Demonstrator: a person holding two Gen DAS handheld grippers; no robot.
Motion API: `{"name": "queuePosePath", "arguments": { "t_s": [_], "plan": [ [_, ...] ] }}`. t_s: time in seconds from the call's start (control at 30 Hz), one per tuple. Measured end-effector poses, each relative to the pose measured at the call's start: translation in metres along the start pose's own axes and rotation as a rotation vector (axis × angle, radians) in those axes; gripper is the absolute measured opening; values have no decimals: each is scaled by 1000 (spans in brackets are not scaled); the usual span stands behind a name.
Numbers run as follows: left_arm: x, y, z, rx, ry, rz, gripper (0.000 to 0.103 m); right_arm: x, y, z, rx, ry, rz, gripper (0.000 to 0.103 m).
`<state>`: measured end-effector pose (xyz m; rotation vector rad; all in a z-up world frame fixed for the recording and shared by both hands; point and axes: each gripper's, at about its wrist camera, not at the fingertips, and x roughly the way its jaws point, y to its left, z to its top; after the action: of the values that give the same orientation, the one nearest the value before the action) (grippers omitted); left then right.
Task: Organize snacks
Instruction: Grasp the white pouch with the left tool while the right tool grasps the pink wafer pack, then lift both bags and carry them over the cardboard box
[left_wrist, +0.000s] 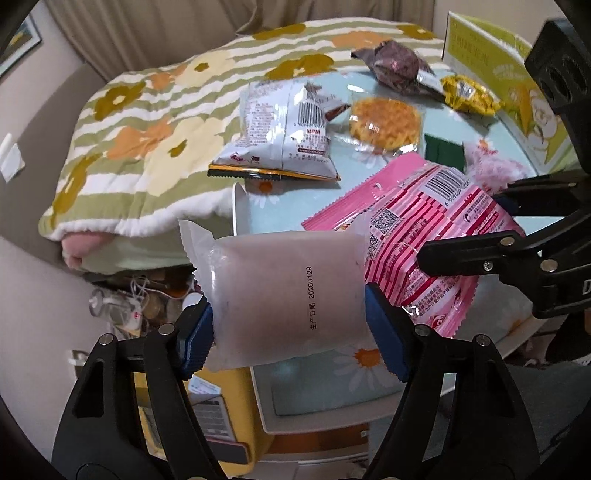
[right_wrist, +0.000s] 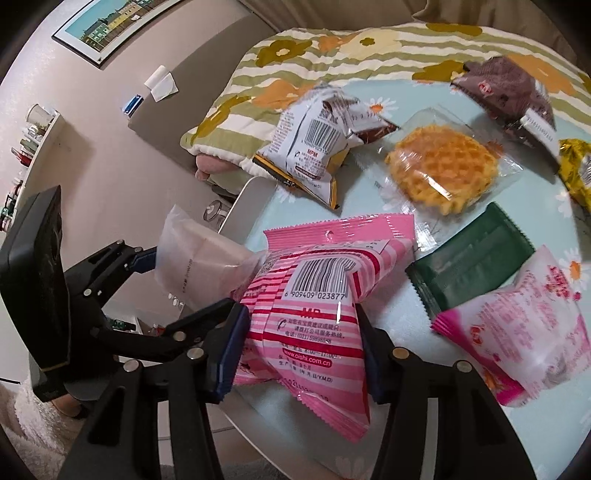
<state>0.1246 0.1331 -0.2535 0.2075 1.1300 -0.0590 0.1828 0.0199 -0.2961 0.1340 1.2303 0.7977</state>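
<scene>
My left gripper (left_wrist: 291, 325) is shut on a frosted pale-pink packet (left_wrist: 284, 288) with a printed date, its blue pads pressing both sides, and holds it off the table's near-left edge. Just to its right, my right gripper (right_wrist: 301, 347) is shut on a pink striped snack bag (right_wrist: 314, 295) with a barcode; the bag is pinched and creased between the pads. The two held packs touch or overlap. The right wrist view shows the left gripper (right_wrist: 184, 284) with its packet (right_wrist: 199, 258) at the left. The left wrist view shows the right gripper (left_wrist: 465, 223) on the pink bag (left_wrist: 424, 221).
On the daisy-print table (right_wrist: 369, 96) lie a white barcode bag (right_wrist: 314, 147), a wrapped waffle (right_wrist: 443, 170), a dark green packet (right_wrist: 469, 266), a pink-and-white packet (right_wrist: 524, 321), a brown packet (left_wrist: 395, 66) and a gold packet (left_wrist: 469, 96). A green-yellow box (left_wrist: 498, 70) stands far right; a floral quilt (left_wrist: 147, 140) lies beyond.
</scene>
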Motion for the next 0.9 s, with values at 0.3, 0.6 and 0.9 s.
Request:
{"name": "queuePosePath", "arguments": {
  "t_s": [0.3, 0.6, 0.9],
  "plan": [
    [-40, -5, 21, -29, -82, -29, 72, -46, 3, -7, 4, -83, -40, 50],
    [-81, -36, 68, -36, -176, -72, 72, -136, -30, -13, 38, -226, -74, 50],
    [-120, -124, 141, -4, -282, -119, 72, -251, -90, -18, 44, -379, -135, 50]
  ]
}}
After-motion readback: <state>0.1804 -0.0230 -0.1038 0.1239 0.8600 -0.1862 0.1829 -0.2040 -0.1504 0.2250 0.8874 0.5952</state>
